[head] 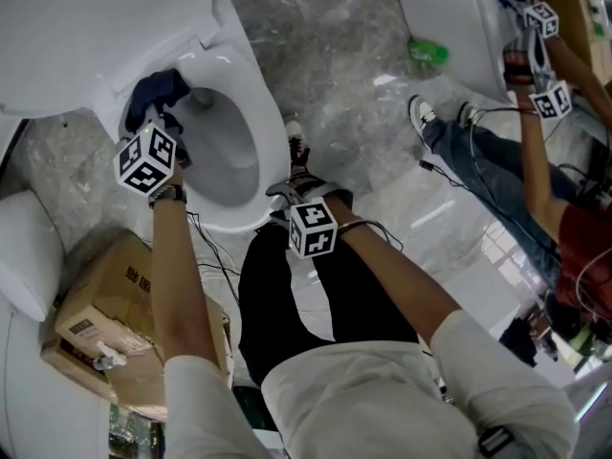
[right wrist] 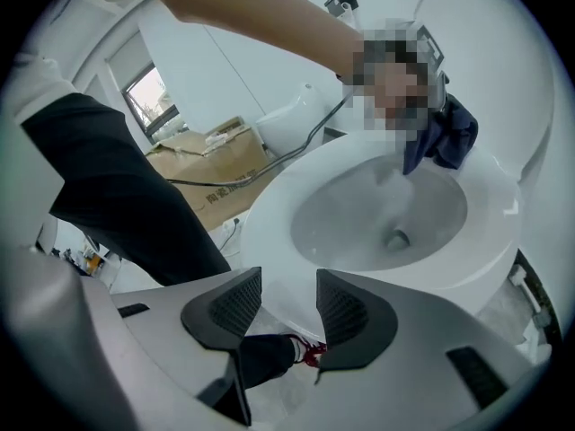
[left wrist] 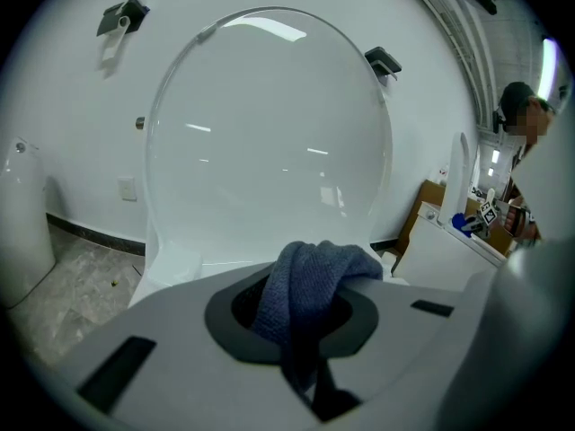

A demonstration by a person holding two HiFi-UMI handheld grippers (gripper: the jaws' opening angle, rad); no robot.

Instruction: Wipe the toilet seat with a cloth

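Note:
A white toilet stands with its lid (head: 96, 27) raised and its seat rim (head: 273, 151) bare round the bowl. At the rim's back left, my left gripper (head: 164, 120) is shut on a dark blue cloth (head: 158, 92). In the left gripper view the cloth (left wrist: 310, 281) bulges out between the jaws of that gripper (left wrist: 296, 330), facing the lid (left wrist: 269, 151). My right gripper (head: 285, 195) sits at the front edge of the rim. In its own view the gripper (right wrist: 287, 294) is open with nothing between the pads, and the rim (right wrist: 269, 214) and cloth (right wrist: 445, 137) lie beyond.
A cardboard box (head: 105, 323) sits on the floor left of my legs, beside another white fixture (head: 29, 256). A second toilet (head: 449, 17) stands top right with a green object (head: 427, 53) by it. Another person (head: 535, 161) holds grippers there. Cables trail over the marble floor.

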